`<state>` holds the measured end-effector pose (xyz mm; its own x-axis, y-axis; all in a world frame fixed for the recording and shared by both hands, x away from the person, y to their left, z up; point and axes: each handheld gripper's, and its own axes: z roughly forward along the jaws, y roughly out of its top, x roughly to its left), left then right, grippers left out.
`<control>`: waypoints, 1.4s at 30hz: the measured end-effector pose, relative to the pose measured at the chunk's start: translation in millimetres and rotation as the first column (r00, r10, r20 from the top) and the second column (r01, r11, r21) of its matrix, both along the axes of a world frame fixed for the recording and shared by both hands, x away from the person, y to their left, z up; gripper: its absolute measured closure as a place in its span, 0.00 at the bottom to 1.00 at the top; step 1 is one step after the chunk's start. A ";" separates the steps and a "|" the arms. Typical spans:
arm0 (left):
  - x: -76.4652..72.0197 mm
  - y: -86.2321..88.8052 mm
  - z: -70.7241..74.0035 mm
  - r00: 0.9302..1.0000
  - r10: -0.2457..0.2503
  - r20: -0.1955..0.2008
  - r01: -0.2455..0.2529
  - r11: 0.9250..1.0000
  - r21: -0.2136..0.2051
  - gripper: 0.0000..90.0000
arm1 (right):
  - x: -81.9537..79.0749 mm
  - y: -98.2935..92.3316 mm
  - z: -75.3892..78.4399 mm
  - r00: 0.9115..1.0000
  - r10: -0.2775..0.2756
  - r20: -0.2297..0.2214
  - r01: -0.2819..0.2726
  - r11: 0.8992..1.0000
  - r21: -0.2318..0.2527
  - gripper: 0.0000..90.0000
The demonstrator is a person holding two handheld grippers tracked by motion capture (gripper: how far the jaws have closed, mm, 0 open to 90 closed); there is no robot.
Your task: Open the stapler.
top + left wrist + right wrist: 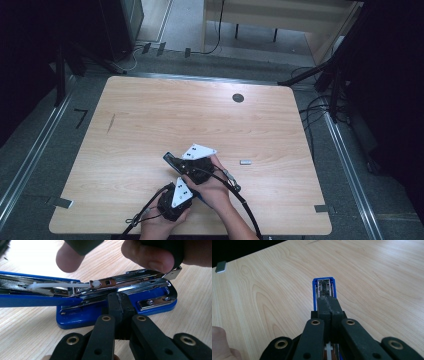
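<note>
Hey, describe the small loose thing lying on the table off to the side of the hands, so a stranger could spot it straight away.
Start at the pale wooden table and find the two hands working near its front edge. Just beside the right hand, toward the table's right side, lies a small grey block alone on bare wood. It is tiny and rectangular, unlike the round dark disc near the far edge.

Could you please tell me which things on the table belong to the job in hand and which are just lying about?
In the job:
- blue stapler, opened up, its metal magazine exposed
- left tongs, shut, against the stapler's side
- right tongs, shut, over the stapler's lid

Lying about:
- small grey block, apart on the table
- dark round hole near the far edge
</note>
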<state>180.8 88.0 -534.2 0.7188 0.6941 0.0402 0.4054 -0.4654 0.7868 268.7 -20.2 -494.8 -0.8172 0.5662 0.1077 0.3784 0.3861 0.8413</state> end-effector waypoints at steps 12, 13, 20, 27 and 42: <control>-0.2 0.0 0.1 1.000 -0.001 -0.001 0.001 1.000 0.002 1.00 | 3.0 3.9 -9.9 0.999 0.001 -0.045 -0.004 0.998 -0.066 1.00; -0.2 0.0 0.1 1.000 -0.001 -0.001 0.001 1.000 0.001 1.00 | 3.8 4.0 -10.4 0.999 0.004 -0.046 -0.007 0.998 -0.070 1.00; -0.2 0.1 0.1 1.000 -0.002 -0.001 0.002 1.000 0.002 1.00 | 4.7 4.8 -12.0 0.998 0.004 -0.058 -0.009 0.997 -0.081 1.00; -0.2 0.0 0.2 1.000 -0.002 -0.001 0.002 1.000 0.003 1.00 | 4.7 4.9 -12.3 0.998 0.005 -0.057 -0.010 0.996 -0.083 1.00; 0.1 0.2 0.0 1.000 -0.002 -0.002 0.002 1.000 -0.003 1.00 | 4.3 -8.0 1.4 0.999 -0.020 -0.030 0.019 0.999 -0.029 1.00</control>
<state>181.0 88.2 -534.1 0.7203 0.6927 0.0364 0.4064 -0.4639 0.7871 273.0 -28.2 -493.5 -0.8025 0.5854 0.1155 0.4112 0.4023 0.8180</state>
